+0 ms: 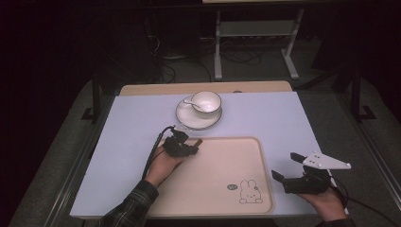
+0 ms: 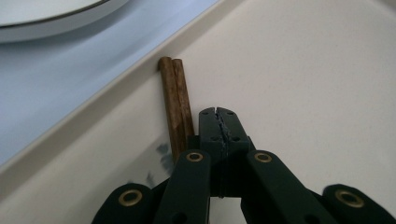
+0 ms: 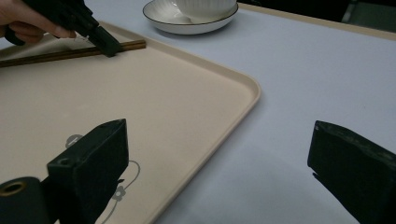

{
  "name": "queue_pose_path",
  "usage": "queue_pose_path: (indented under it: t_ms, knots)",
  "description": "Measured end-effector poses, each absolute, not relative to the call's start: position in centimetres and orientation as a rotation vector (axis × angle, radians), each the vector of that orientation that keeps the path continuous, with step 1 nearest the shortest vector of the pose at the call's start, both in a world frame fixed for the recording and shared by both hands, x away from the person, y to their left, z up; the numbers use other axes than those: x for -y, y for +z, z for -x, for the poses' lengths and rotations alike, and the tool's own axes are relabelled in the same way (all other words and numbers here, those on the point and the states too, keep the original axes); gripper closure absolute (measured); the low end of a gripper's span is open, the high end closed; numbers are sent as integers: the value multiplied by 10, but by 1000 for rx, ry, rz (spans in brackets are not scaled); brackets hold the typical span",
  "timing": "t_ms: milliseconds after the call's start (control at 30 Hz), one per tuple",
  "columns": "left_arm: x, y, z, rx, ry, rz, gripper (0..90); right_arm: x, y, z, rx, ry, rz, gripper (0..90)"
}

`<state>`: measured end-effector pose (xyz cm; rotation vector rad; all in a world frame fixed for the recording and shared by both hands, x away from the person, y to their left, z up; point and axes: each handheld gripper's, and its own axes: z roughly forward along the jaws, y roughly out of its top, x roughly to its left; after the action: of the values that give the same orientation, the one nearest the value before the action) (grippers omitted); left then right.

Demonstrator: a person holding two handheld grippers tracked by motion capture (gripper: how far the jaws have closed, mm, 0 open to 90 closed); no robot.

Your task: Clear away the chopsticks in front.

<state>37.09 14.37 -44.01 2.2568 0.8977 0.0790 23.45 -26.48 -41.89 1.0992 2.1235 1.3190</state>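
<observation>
A pair of brown chopsticks (image 2: 175, 102) lies along the inner far-left rim of the beige tray (image 2: 303, 70). My left gripper (image 2: 219, 114) rests on the tray just beside them, its jaws pressed together with nothing between. From above, the left gripper (image 1: 195, 146) sits at the tray's (image 1: 222, 198) far-left corner, and the chopsticks' end (image 1: 199, 141) pokes out past it. My right gripper (image 1: 284, 165) hovers wide open at the tray's right edge, holding nothing. Its own view shows the right gripper (image 3: 219, 140) over the tray rim (image 3: 243, 79), with the chopsticks (image 3: 56, 54) and left gripper (image 3: 109, 46) beyond.
A white bowl (image 1: 206, 101) with a spoon (image 1: 189, 101) stands on a white plate (image 1: 189, 120) just beyond the tray. A rabbit drawing (image 1: 249, 191) marks the tray's near right corner. The pale blue table top (image 1: 279, 118) stretches around the tray.
</observation>
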Motion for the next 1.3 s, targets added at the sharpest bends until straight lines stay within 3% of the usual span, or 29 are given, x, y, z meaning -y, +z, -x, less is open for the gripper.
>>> queue_pose_path:
  t_ms: [733, 1167, 1300]
  knots:
    - [-219, -436, -339, -1007, 78, -2251, 880, 264, -419, -234, -2123, 1318, -1095, 46]
    - [-229, -436, -332, -1032, 89, -2241, 876, 264, -418, -234, -2122, 1319, -1096, 46]
    - [-228, -435, -331, -1023, 79, -2237, 838, 264, -418, -234, -2123, 1320, -1097, 46]
